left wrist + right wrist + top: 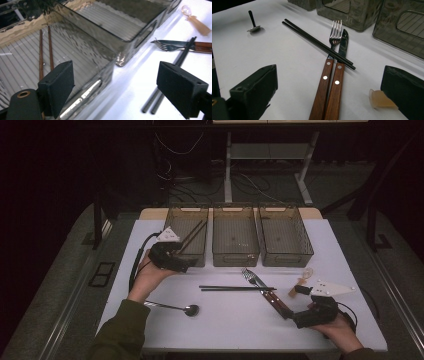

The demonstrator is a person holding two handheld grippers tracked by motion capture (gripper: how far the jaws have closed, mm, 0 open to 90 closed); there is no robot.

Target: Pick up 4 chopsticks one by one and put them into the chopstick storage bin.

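My left gripper [186, 265] [117, 87] hovers at the front rim of the left bin [186, 235] [100, 75], jaws wide open and empty. In that bin lie two brown chopsticks [192, 234] [45, 55]. A pair of black chopsticks [235, 288] [175, 65] [317, 41] lies across a wood-handled fork [250, 277] [170, 46] [329, 62] and knife [270, 297] [340, 67] at mid-table. My right gripper [299, 320] [329, 95] rests low at the front right, open, with the two wooden handle ends between its jaws but untouched by the pads.
Two more smoky plastic bins, middle [235, 237] [347, 15] and right [285, 237] [407, 30], stand along the back. A metal spoon [175, 308] [253, 25] lies front left. A small pale spoon [301, 279] [197, 23] [382, 100] lies by the right gripper.
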